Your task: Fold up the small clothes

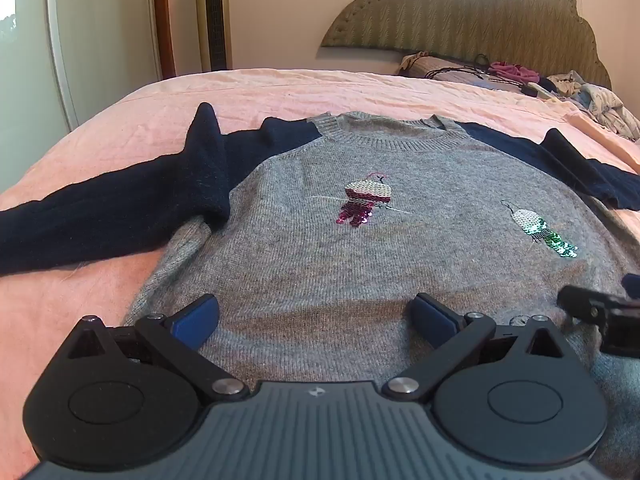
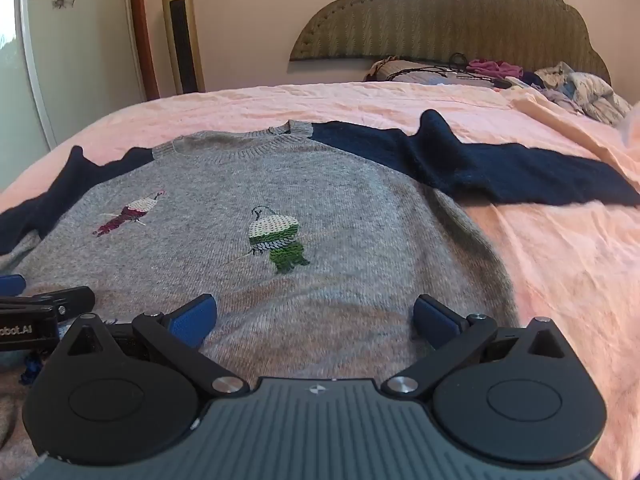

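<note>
A small grey knit sweater (image 1: 360,264) with navy sleeves and two sequinned birds lies flat, front up, on the pink bed (image 1: 120,128). Its left sleeve (image 1: 100,220) stretches out sideways with a bunched peak near the shoulder. The right sleeve (image 2: 520,176) also lies spread to the side. My left gripper (image 1: 314,316) hovers open over the sweater's lower left part, nothing between its blue pads. My right gripper (image 2: 314,318) stands open over the lower right part (image 2: 340,320), also empty. Each gripper shows at the edge of the other's view.
A pile of loose clothes (image 1: 592,100) and a pillow (image 1: 444,68) lie by the padded headboard (image 1: 480,12) at the far right. A tower fan (image 1: 214,16) stands beyond the bed's far left corner. Pink sheet (image 2: 560,280) lies bare to the sweater's right.
</note>
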Demonstrator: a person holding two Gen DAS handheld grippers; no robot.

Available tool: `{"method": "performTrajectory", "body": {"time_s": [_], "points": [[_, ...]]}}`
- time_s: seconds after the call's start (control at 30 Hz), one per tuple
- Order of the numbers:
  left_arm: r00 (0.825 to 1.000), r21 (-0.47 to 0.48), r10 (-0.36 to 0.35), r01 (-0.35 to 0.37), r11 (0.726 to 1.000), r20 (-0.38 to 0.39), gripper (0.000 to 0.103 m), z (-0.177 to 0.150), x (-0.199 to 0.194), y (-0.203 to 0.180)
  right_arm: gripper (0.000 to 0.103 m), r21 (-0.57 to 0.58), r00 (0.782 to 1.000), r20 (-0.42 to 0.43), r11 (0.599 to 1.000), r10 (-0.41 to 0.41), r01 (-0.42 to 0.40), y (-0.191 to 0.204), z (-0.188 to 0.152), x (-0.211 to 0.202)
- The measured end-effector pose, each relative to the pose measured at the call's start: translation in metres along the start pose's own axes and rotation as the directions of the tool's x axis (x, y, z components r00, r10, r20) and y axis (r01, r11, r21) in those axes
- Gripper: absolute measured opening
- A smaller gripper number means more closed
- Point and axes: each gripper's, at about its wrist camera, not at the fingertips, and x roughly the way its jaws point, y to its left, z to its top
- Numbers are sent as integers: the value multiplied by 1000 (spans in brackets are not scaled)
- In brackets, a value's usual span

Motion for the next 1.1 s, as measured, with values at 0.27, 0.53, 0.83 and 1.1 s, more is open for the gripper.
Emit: {"method": "performTrajectory", "body": {"time_s": [0.27,0.53,0.83,1.1], "points": [[1000,-3,-3,3,1000,1,103,0,0,0,103,-56,999,-19,997,-44,43,3,-8,-9],[1000,-3,-3,3,1000,2,103,1,-2,-1,103,-78,998,-21,995,-62,60,3,-8,-9],[1000,-1,-1,1,1000,1,103,1,-2,-1,103,-96,997,-27,993,-71,68,4,-7,-8],[1000,-1,-2,2,1000,1,103,1,-2,-1,103,-93,997,-30,994,-68,65,5,-6,-8]]}}
